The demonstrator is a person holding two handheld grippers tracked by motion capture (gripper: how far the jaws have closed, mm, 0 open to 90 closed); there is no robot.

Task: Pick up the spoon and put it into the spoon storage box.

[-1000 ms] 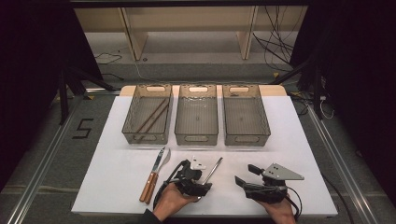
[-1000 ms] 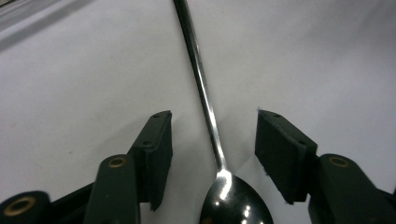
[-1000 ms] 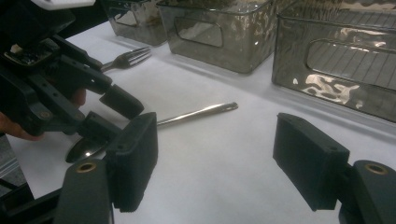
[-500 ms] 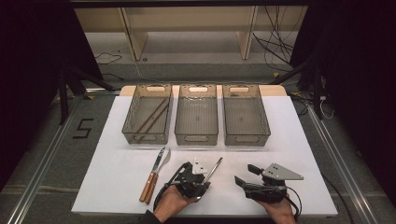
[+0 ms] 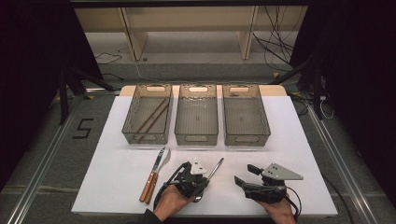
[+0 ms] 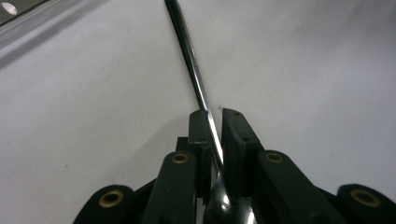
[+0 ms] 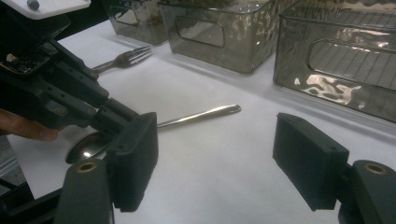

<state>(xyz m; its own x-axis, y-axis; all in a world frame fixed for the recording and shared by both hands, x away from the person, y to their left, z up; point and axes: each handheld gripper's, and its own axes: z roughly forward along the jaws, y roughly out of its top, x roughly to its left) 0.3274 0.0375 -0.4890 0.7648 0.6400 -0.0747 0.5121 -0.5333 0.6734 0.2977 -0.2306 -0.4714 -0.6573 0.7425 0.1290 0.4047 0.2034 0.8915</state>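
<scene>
On the white table (image 5: 116,177) we saw three grey bins in a row at the far side. The left bin (image 5: 147,114) held two brown sticks (image 5: 152,116) lying slantwise; the middle bin (image 5: 196,114) and the right bin (image 5: 245,114) showed nothing inside that we could make out.

Near the front edge, we saw the left gripper (image 5: 201,182) held in the person's left hand (image 5: 172,203). In the left gripper view its two black jaws stood almost closed around the thin neck of a metal spoon (image 6: 196,79), just above the bowl. The left jaw seemed to touch the metal, and a narrow gap remained at the right jaw, so we could not tell if the grip was already firm. The spoon (image 7: 163,123) lay flat on the table, its handle pointing away toward the bins and its bowl near the person.

To the left of this gripper lay a knife (image 5: 152,179) with a wooden handle, and just beside it a fork (image 5: 163,161).

The right gripper (image 5: 243,175) rested at the front right of the table, in the right hand (image 5: 280,212). In the right gripper view its jaws were wide apart and held nothing. The left gripper (image 7: 60,93) appeared there over the spoon's bowl.
</scene>
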